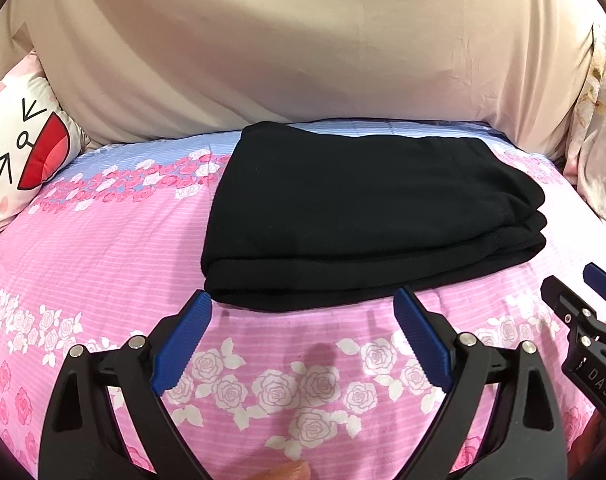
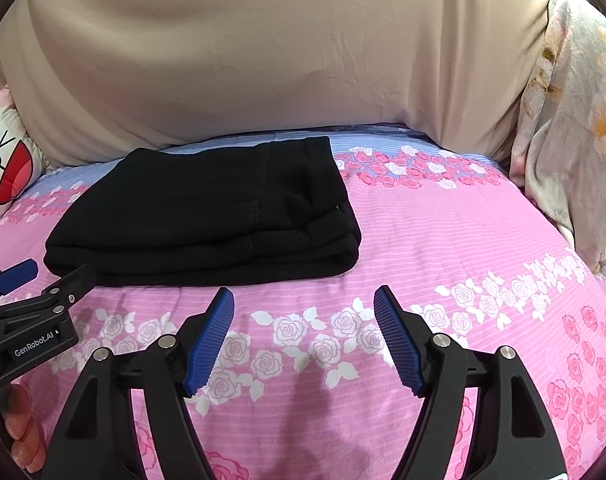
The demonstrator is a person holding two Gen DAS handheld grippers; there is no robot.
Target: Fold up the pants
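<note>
The bed is covered by a quilted bedspread (image 1: 115, 248) printed with fine pink stripes and bands of white and pink roses, shading into a pale blue band along its far side. Behind it rises a wide, smooth beige fabric surface (image 1: 303, 48) with soft creases, filling the whole background of both views. At the far left corner leans a white cushion (image 1: 21, 152) printed with a cartoon face and a big red open mouth, and at the far right hangs or lies a pale floral cloth (image 2: 563, 128) with orange and pink blooms. The black pants (image 1: 355, 216) lie on the bedspread toward the far side of the bed, folded into a compact rectangular stack of several layers, their thick folded edges facing the cameras and their far edge reaching onto the blue band, close to the beige fabric. The left tongs (image 1: 303, 312) hover just in front of the near edge of the pants, their blue ribbed pads wide apart and holding nothing; the left pad tip is very near the lower left corner of the stack, though contact is not evident. The right tongs (image 2: 303, 304) are likewise spread apart and empty, above the bare bedspread just in front of the right part of the stack. Each pair of tongs shows at the edge of the other's view, side by side, with fingertips of the person's hand (image 2: 23, 432) visible on the left handle.
</note>
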